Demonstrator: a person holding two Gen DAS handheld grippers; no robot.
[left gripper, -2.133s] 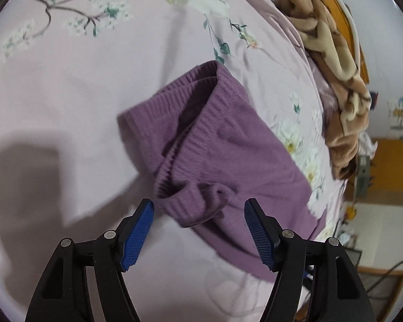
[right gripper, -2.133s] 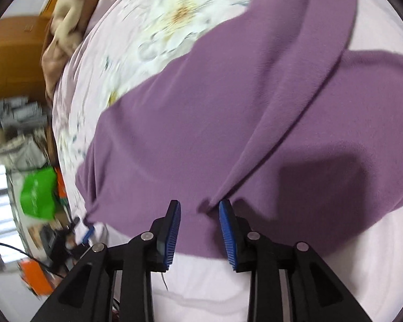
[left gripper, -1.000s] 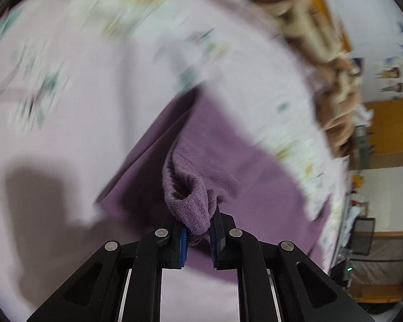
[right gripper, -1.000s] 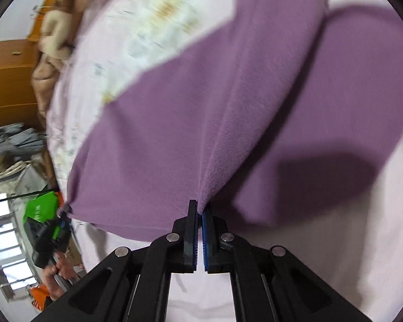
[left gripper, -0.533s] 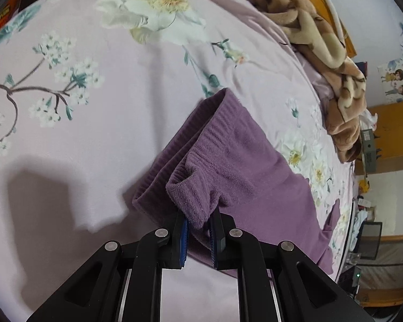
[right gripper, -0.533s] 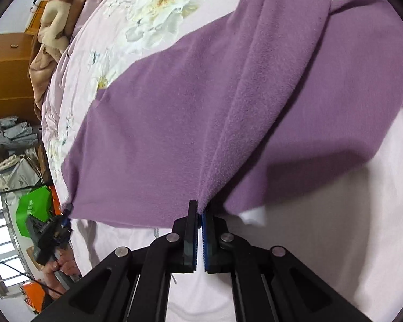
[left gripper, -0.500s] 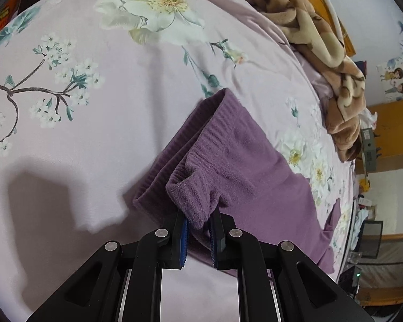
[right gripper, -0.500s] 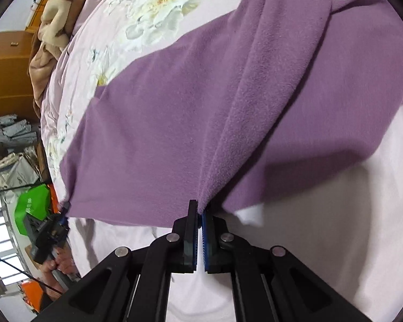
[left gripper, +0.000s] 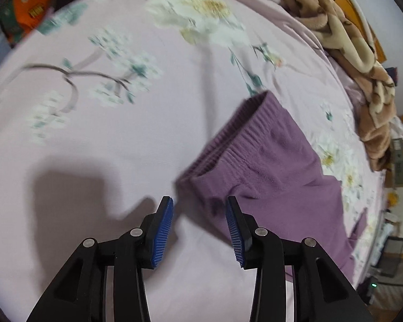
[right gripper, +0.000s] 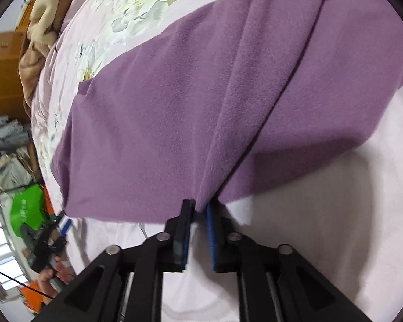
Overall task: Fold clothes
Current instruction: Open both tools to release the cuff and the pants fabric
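Note:
Purple fleece trousers lie on a pink floral bedsheet, ribbed waistband toward the upper left. My left gripper is open and empty, just in front of the waistband's near corner. In the right wrist view the purple trousers spread across the bed with a raised fold running to my right gripper. Its jaws stand slightly parted with the tip of the fold still between them.
A brown plush blanket is heaped along the bed's far right edge, also in the right wrist view. A wooden headboard lies behind it. A green bag and floor clutter lie beyond the bed edge.
My left gripper has opened and let go of the waistband corner, which now lies on the bed. My right gripper's jaws have parted slightly around the fold.

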